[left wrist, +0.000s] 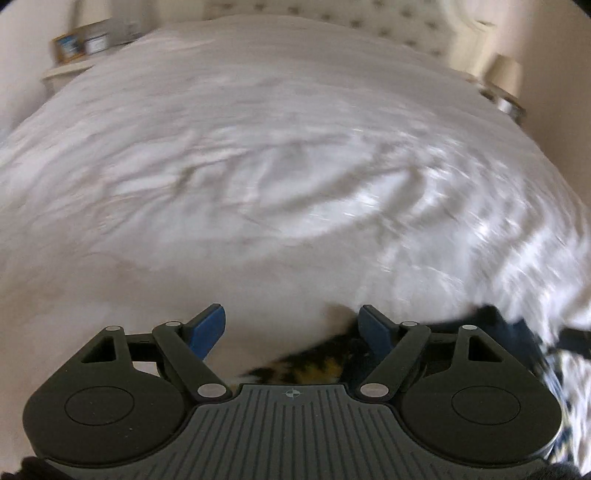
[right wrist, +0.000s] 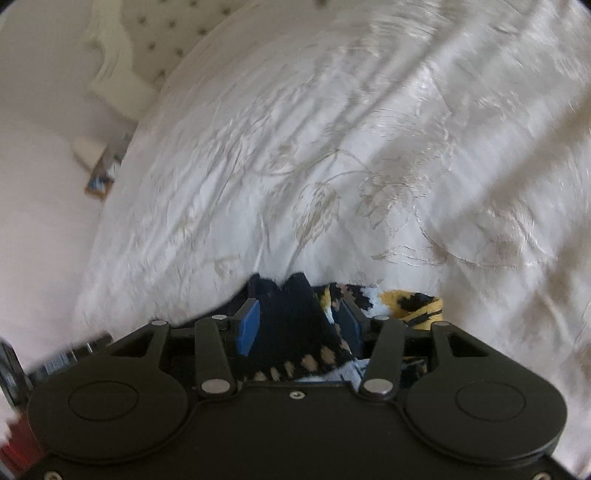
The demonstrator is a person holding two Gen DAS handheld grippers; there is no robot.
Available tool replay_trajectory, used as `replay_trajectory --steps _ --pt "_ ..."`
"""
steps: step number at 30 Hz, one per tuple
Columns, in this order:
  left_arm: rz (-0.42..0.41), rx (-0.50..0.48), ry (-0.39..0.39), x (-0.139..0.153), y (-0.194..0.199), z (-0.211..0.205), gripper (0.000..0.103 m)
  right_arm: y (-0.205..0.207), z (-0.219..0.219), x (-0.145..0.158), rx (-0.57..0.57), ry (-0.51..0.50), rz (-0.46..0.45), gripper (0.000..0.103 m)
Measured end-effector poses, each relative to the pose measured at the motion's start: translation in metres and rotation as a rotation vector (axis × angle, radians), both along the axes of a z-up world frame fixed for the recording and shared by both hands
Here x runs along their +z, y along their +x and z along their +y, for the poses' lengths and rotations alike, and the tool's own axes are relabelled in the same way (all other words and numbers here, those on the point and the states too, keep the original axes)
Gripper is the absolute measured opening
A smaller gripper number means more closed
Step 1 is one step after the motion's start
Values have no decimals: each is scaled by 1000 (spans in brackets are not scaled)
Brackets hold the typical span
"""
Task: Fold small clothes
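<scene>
A small patterned garment in black, yellow and white lies at the near edge of the white bed cover. In the left wrist view it (left wrist: 317, 363) shows just under and behind my left gripper (left wrist: 293, 325), whose blue pads stand wide apart with nothing between them. In the right wrist view a dark folded part of the garment (right wrist: 295, 325) sits between the blue pads of my right gripper (right wrist: 299, 321); the jaws stand apart around it, and the yellow part (right wrist: 413, 304) spreads to the right. Both views are motion-blurred.
The white embroidered bed cover (left wrist: 258, 166) fills both views. A tufted headboard (left wrist: 406, 26) is at the far end. Bedside tables with a framed picture (left wrist: 68, 46) and a lamp (left wrist: 506, 77) flank the bed.
</scene>
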State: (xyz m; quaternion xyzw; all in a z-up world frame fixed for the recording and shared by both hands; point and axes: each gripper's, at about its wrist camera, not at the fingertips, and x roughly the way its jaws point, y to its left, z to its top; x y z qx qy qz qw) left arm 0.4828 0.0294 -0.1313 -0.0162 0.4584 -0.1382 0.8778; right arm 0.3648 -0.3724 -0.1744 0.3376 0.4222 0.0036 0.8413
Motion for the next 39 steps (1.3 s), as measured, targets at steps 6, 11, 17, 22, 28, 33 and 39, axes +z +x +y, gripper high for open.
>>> replay_trajectory --steps 6,11,17,22,28,33,39 --pt "3 -1 12 2 -21 8 78 0 15 -4 82 -89 16 57" --pt "-13 -98 32 -5 -54 -5 78 9 21 -13 116 -131 44 57" --pt "46 -109 136 -37 -41 -12 78 18 27 -21 152 -182 73 56" --pt "114 -58 184 -58 -9 4 91 23 28 -23 168 -227 85 55" --pt "79 -38 148 -34 -17 17 90 15 26 -7 155 -270 54 56" --pt "45 -16 61 -12 -56 35 90 -16 25 12 141 -260 15 56" --pt "125 -9 -14 -21 -127 49 90 -76 32 18 162 -269 34 56"
